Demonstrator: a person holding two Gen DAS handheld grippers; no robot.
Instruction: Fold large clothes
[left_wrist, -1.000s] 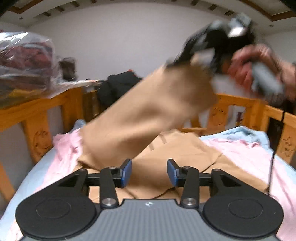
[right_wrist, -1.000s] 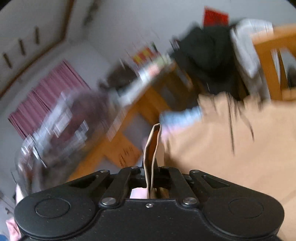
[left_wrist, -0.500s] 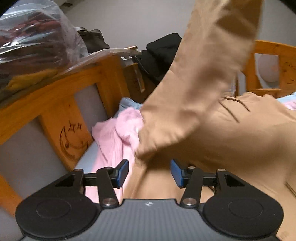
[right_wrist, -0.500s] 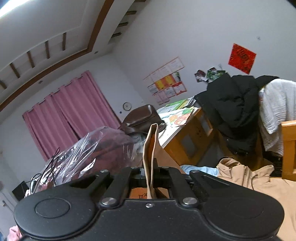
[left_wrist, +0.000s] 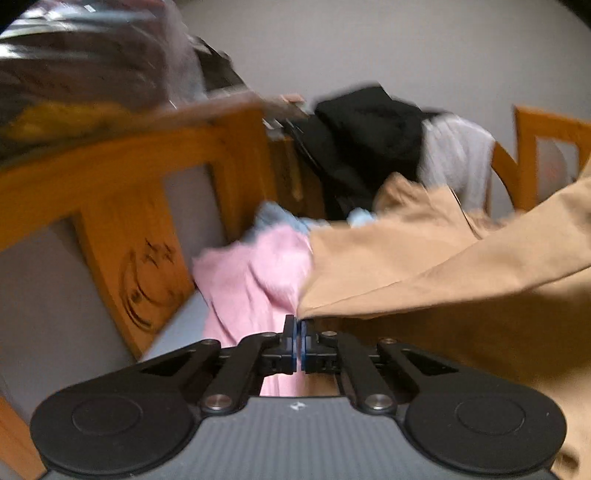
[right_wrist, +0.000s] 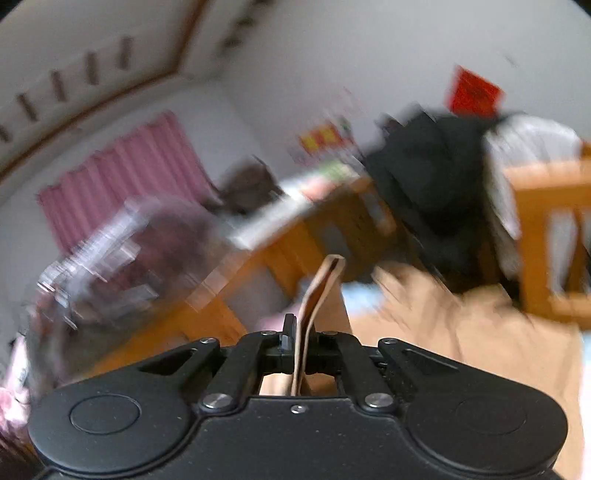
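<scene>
A large tan garment (left_wrist: 461, 280) lies over the bed's pink sheet (left_wrist: 251, 273). In the left wrist view my left gripper (left_wrist: 298, 328) is shut at the garment's near corner, where a tan fold meets the blue pads; the cloth stretches away up to the right. In the right wrist view my right gripper (right_wrist: 301, 332) is shut on a tan cuff or edge (right_wrist: 321, 288) that sticks up between the fingers. More of the tan garment (right_wrist: 461, 332) spreads below to the right. Both views are blurred.
An orange wooden bed rail (left_wrist: 122, 236) with a moon carving runs along the left. A clear plastic bag of clothes (left_wrist: 85, 74) sits above it. Black and white garments (left_wrist: 373, 136) hang on the far rail. Pink curtains (right_wrist: 122, 184) show in the right wrist view.
My left gripper has shut; its fingers were apart half a second ago and now meet at the garment's corner. My right gripper, still shut on the tan cloth, has swung downward toward the bed.
</scene>
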